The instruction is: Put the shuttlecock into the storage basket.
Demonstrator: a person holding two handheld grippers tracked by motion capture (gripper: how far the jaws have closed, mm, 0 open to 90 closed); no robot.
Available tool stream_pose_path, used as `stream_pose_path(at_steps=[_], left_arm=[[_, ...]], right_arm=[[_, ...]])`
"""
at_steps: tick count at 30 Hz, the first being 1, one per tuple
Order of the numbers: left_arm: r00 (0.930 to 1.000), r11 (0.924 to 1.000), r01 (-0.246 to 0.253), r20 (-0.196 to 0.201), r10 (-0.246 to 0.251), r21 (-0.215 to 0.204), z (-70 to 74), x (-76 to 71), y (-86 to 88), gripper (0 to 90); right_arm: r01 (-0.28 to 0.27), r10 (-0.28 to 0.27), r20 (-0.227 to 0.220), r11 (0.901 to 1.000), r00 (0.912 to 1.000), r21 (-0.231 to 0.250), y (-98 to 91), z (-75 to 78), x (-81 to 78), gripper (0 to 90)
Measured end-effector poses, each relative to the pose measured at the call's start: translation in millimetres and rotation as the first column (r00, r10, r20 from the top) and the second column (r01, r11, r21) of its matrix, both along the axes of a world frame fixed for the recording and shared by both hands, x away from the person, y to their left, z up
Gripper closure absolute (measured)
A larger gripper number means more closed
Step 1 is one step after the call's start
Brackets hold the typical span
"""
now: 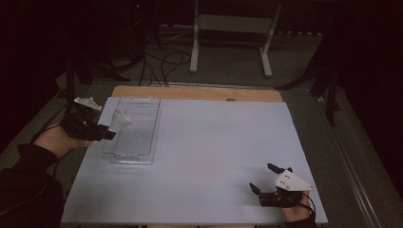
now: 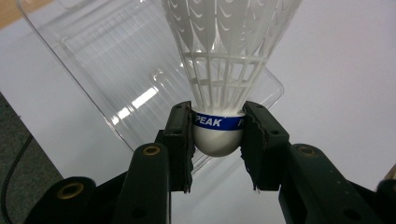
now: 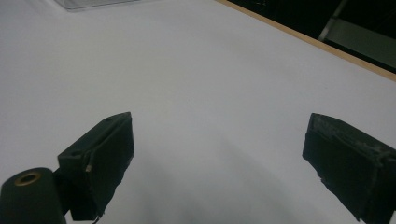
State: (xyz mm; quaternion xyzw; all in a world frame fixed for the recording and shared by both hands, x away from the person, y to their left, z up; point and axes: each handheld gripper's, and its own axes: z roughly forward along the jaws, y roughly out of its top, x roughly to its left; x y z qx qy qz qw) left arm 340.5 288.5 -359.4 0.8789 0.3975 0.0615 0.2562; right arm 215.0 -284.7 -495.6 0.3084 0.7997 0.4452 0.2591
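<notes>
A: Where's the shuttlecock (image 2: 219,70)?
B: At the far left, over the clear plastic tray (image 1: 135,135); the left gripper (image 2: 218,140) has its fingers (image 2: 180,140) clamped on the white cork base, feathers pointing away.
A: And the right gripper (image 1: 271,178)?
B: Near right, above the bare white desk (image 1: 214,156); fingers wide apart, nothing between them.

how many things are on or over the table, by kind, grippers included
shuttlecock: 1, white, clamped at its cork by the left gripper
clear tray: 1
grippers: 2, the left one, and the right gripper with jaws apart and nothing between them
total: 4
</notes>
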Motion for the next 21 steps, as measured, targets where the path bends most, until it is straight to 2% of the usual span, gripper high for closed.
stream_pose_path(at_steps=[10,13,21], left_arm=[[0.9998,0.9999,-0.012,-0.016,0.012,-0.002,-21.2,4.2,5.2,65.6],[0.9998,0.9999,-0.011,-0.019,0.011,0.009,-27.5,5.7,6.9,65.5],[0.9994,0.9999,-0.007,-0.035,0.007,0.010,-39.0,8.9,9.1,65.5]], right_arm=[[0.001,-0.001,-0.001,1.0000,1.0000,-0.002,0.2,0.3,-0.3,8.8],[0.001,-0.001,0.002,1.0000,1.0000,-0.001,-0.3,0.2,-0.2,8.9],[0.000,0.000,-0.001,1.0000,1.0000,-0.004,-0.1,-0.3,0.2,8.9]])
